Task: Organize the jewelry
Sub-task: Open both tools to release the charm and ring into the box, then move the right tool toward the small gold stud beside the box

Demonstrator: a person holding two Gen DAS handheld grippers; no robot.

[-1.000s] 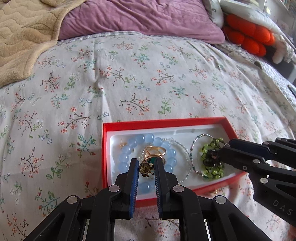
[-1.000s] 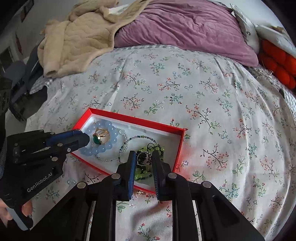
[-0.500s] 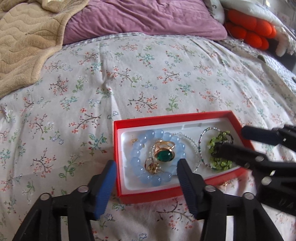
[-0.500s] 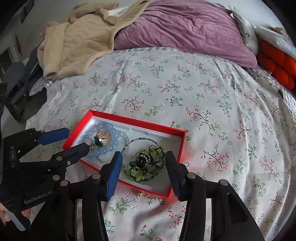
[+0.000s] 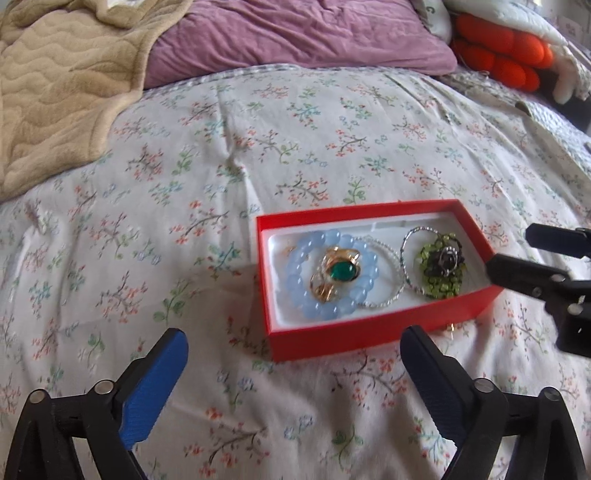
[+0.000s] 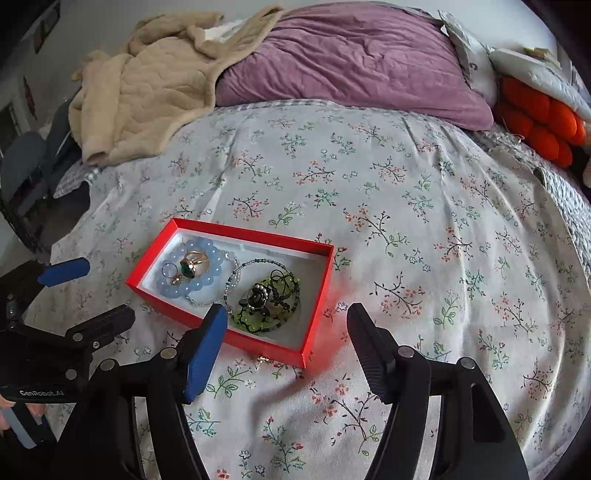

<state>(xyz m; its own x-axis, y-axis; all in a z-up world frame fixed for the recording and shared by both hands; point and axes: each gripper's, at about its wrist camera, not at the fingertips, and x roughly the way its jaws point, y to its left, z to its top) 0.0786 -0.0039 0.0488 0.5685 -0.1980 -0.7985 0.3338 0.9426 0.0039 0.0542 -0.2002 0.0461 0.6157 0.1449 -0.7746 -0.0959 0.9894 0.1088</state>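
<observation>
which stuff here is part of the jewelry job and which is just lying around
Job: red box, blue bracelet, green-stone ring, green bracelet, small gold piece on the sheet beside the box.
Lying about: beige blanket, purple pillow, orange cushion.

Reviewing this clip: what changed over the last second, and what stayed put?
Both grippers let go and backed away from the red box. The left gripper released a small gold ring, now lying inside the blue bead bracelet; the right gripper released the dark ring on the green beads. Both are now open. The box and other jewelry stayed in place.
</observation>
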